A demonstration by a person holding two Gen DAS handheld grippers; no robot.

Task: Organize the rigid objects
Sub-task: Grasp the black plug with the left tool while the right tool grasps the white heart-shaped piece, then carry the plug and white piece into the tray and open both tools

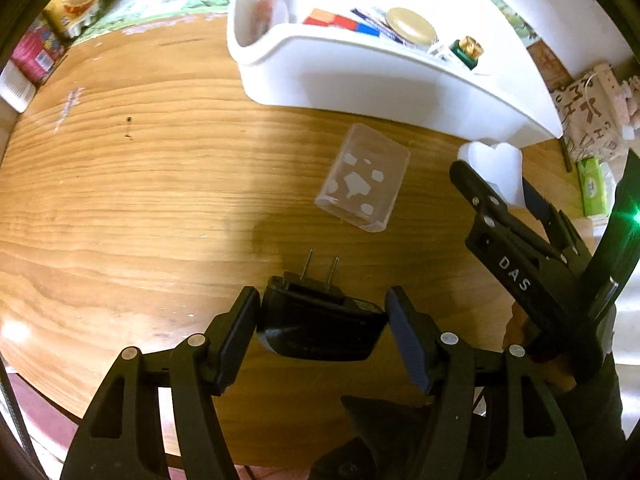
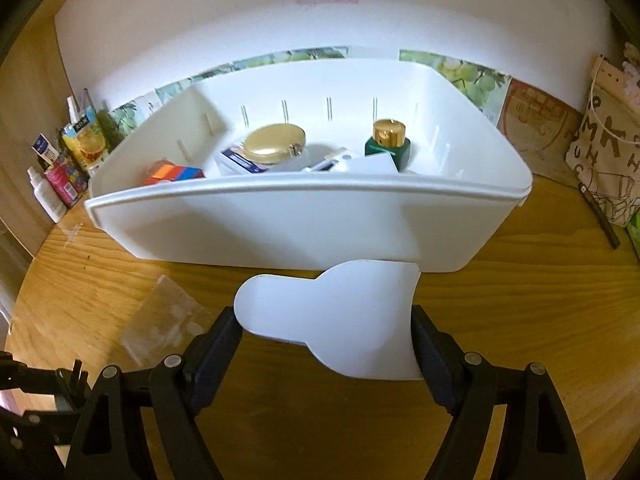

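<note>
My left gripper (image 1: 320, 320) is shut on a black plug adapter (image 1: 320, 328), prongs pointing away, held just above the wooden table (image 1: 120, 200). My right gripper (image 2: 326, 334) is shut on a white bottle-shaped plastic piece (image 2: 332, 316), held in front of the white bin (image 2: 304, 224); gripper and piece also show in the left wrist view (image 1: 496, 172). A clear plastic box (image 1: 362, 184) lies on the table between both grippers and shows blurred in the right wrist view (image 2: 160, 328). The bin (image 1: 360, 76) holds a gold-lidded jar (image 2: 274, 144), a green bottle (image 2: 388, 142) and coloured boxes (image 2: 172, 172).
Packets and small bottles (image 2: 60, 176) stand along the wall left of the bin. A patterned bag (image 2: 612, 160) and a dark pen (image 2: 600, 216) are at the right. The table's near edge curves just below my left gripper.
</note>
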